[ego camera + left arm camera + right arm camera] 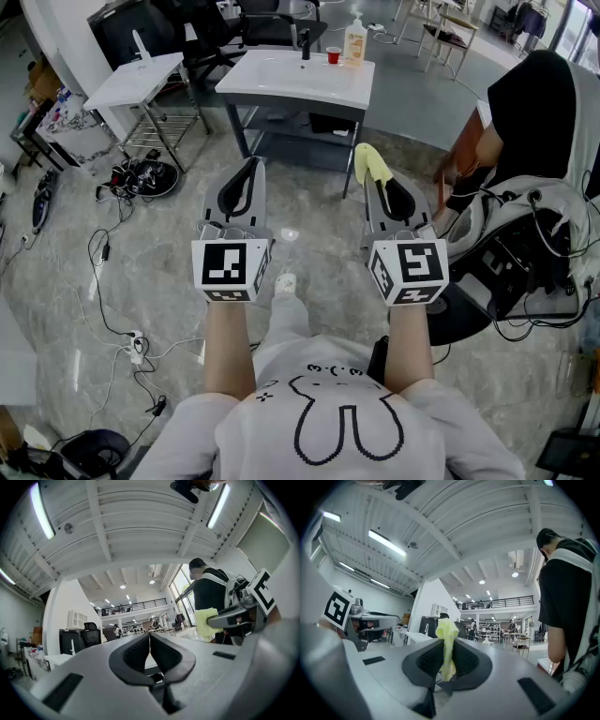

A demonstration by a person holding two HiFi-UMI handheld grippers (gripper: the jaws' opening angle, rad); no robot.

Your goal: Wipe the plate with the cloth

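A white worktop is standing on the grey floor, carrying a soap bottle, a red cup and a dark tap.

Far ahead of you a sink bears a bottle and red cup; cables lie left, a person right.

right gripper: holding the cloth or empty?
Shut on the cloth: the right gripper's jaws pinch the yellow fabric, which bunches up past their tips.
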